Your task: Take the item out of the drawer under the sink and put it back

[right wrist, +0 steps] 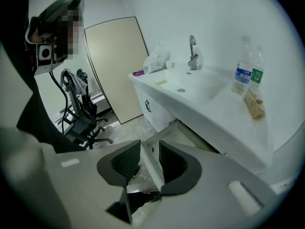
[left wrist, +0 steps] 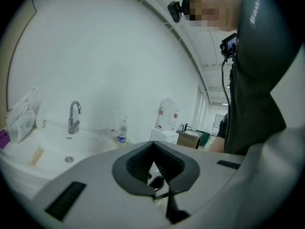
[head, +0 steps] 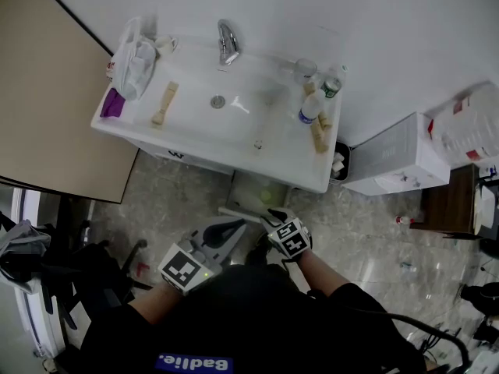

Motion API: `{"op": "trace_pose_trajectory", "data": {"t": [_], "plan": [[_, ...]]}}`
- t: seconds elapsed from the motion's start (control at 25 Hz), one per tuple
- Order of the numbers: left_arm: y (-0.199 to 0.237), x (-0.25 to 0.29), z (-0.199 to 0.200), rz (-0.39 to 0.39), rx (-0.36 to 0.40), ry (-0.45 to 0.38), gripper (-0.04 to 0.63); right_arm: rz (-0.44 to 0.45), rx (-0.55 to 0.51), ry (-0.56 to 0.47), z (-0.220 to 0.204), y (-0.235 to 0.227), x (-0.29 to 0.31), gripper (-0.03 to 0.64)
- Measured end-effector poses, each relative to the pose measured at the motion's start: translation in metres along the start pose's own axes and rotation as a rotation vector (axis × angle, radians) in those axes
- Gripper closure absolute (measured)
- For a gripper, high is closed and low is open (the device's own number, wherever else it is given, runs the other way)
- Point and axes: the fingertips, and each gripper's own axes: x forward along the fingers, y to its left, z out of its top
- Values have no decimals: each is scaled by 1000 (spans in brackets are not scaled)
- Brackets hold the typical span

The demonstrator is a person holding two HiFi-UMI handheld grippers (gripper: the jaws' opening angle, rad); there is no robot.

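White sink counter [head: 185, 135]: plastic bag [head: 134, 62], purple item [head: 112, 104] at left edge; water bottles [head: 313, 104] at right edge; tap [head: 227, 44] at back.

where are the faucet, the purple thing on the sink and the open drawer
faucet [head: 228, 41], head view, on its curved metal spout
purple thing [head: 112, 104], head view, on its middle
open drawer [head: 249, 187], head view, on its pale inside

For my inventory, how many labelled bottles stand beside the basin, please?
2, both right of the basin: a blue-labelled bottle nearer the front, a green-labelled bottle behind it.
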Motion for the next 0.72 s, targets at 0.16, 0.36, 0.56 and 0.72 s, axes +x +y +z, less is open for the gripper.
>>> {"op": "trace_pose_trajectory", "data": {"t": [0.16,0.36,0.56,0.72], "plan": [[5,0,1,4,-18,14,589,-1,8,24,-5,-4,12,495],[13,1,-3,13,-24,21,589,-6,-8,51,-15,-10,27,491],[17,5,-4,13,-28,29,589,-30,-10,91,-27,-22,38,488],[20,8,-5,12,-33,38,589,-45,-4,111,-33,-30,49,484]]}}
